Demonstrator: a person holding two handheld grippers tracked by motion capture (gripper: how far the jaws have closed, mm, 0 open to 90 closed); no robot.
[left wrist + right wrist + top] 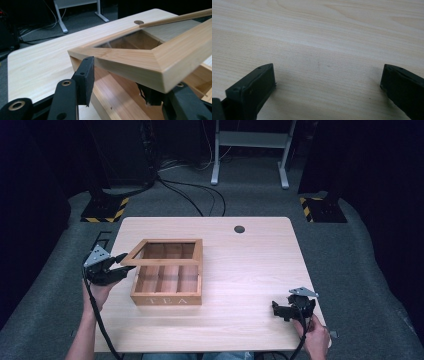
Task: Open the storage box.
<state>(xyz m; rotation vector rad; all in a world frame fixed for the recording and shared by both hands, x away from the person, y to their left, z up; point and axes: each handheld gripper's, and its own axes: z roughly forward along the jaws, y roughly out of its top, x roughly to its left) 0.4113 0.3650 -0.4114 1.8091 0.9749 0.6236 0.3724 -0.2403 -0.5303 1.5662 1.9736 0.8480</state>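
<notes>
A wooden tea box [167,290] with several compartments stands on the left half of the table [250,270]. Its glass-windowed lid [165,251] is partly raised. My left gripper [122,262] is at the lid's left front corner. In the left gripper view the lid corner [140,60] lies between the jaws of my left gripper [118,80]: one pad [85,77] stands beside its edge, the other sits below it, and they do not squeeze it. My right gripper [281,310] rests open near the table's front right, with bare wood between its fingers [252,87].
A round cable hole [239,229] sits near the table's far edge. Beyond the table are a white stand [250,145], floor cables [200,195] and two bases with yellow-black stripes [105,210].
</notes>
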